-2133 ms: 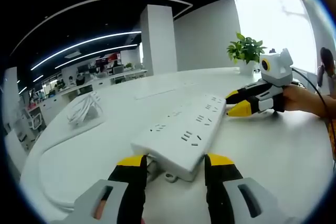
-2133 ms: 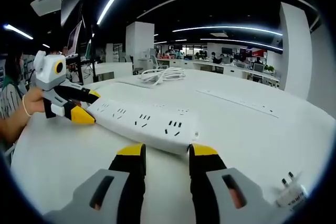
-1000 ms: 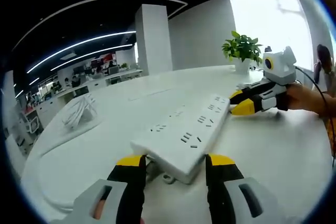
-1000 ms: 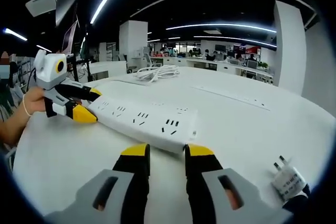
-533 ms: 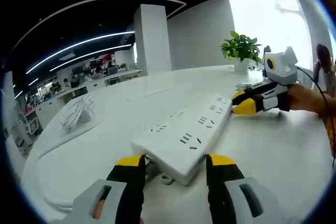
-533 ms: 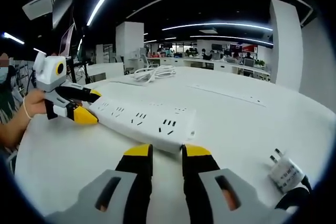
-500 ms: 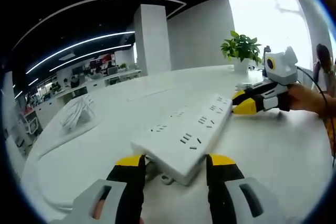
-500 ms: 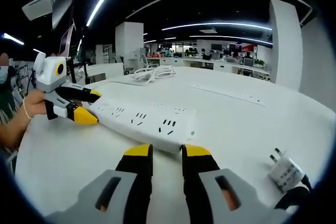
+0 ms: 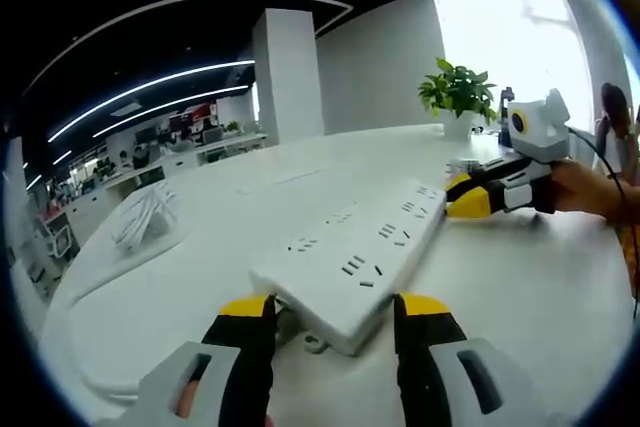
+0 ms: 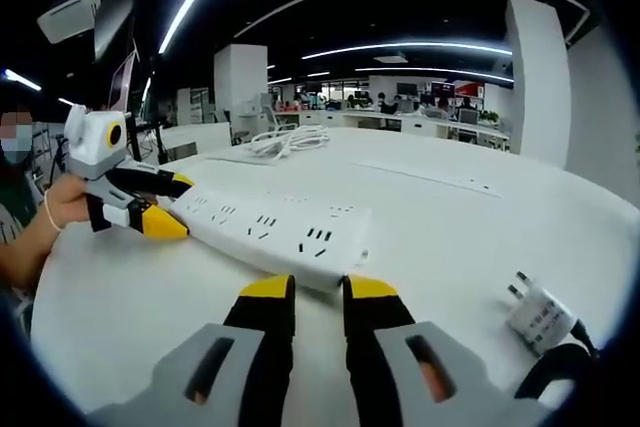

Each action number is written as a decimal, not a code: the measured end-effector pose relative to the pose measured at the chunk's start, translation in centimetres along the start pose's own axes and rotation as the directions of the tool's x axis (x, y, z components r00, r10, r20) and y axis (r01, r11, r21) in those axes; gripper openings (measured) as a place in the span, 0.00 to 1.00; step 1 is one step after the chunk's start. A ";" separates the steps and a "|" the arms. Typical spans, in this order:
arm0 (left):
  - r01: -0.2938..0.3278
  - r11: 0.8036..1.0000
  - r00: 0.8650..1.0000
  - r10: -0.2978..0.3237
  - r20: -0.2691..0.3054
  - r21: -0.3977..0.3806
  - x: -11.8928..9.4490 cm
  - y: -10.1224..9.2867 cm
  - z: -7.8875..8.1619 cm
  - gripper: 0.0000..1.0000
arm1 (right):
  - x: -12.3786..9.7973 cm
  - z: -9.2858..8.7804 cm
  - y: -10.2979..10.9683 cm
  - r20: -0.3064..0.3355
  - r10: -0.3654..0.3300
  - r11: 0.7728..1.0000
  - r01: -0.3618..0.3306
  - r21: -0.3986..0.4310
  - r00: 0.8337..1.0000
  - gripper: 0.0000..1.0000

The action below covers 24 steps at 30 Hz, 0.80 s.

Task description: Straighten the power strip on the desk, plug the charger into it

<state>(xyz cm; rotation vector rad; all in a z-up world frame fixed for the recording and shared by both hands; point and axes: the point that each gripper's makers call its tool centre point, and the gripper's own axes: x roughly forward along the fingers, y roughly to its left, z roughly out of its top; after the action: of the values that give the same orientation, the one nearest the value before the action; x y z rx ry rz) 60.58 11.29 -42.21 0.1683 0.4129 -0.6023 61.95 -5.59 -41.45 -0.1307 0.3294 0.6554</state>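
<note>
A long white power strip [image 9: 352, 262] lies slantwise on the white desk [image 9: 540, 287]. My left gripper [image 9: 332, 312] is open, its yellow-tipped jaws flanking the strip's near end. Whether they touch it I cannot tell. At the strip's far end a hand holds my right gripper [image 9: 468, 197]. From the right gripper view, the strip [image 10: 270, 232] lies just beyond my right gripper [image 10: 318, 292], whose jaws stand a narrow gap apart with nothing between them. The left gripper [image 10: 160, 204] sits at the strip's other end. The white charger [image 10: 538, 312], prongs up, lies at the lower right on a dark cable.
A coiled white cable [image 9: 145, 217] lies at the desk's far left, the same coil [image 10: 290, 142] behind the strip in the right gripper view. A potted plant [image 9: 460, 97] stands by the window. A person's hand [image 10: 60, 202] holds the left gripper. Office desks fill the background.
My right gripper's jaws have drawn closer together. The right gripper view has shifted, bringing more of the charger into sight. The right gripper has eased slightly off the strip's far end. The left jaws are unchanged.
</note>
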 end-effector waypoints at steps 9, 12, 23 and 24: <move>0.005 1.000 1.000 -0.005 -0.003 0.002 0.2 -0.2 0.1 0.48 | -0.3 -0.1 -0.4 0.011 -0.024 0.999 0.023 0.044 1.000 0.15; 0.007 1.000 1.000 -0.007 -0.003 0.002 0.2 -0.3 0.1 0.48 | -0.4 -0.1 -0.4 0.009 -0.026 0.999 0.026 0.046 1.000 0.15; 0.012 1.000 1.000 -0.012 -0.001 0.001 0.4 -0.5 0.2 0.48 | -0.8 -0.3 -0.4 0.008 -0.033 0.998 0.032 0.048 0.999 0.14; 0.011 1.000 1.000 -0.011 -0.001 0.001 0.4 -0.5 0.2 0.48 | -0.9 -0.4 -0.4 0.008 -0.033 0.998 0.033 0.049 0.999 0.14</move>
<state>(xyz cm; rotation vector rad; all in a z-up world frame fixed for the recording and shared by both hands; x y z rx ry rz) 60.65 10.56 -42.21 0.1668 0.4144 -0.6136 61.44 -6.47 -41.49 -0.0858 0.3336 0.6144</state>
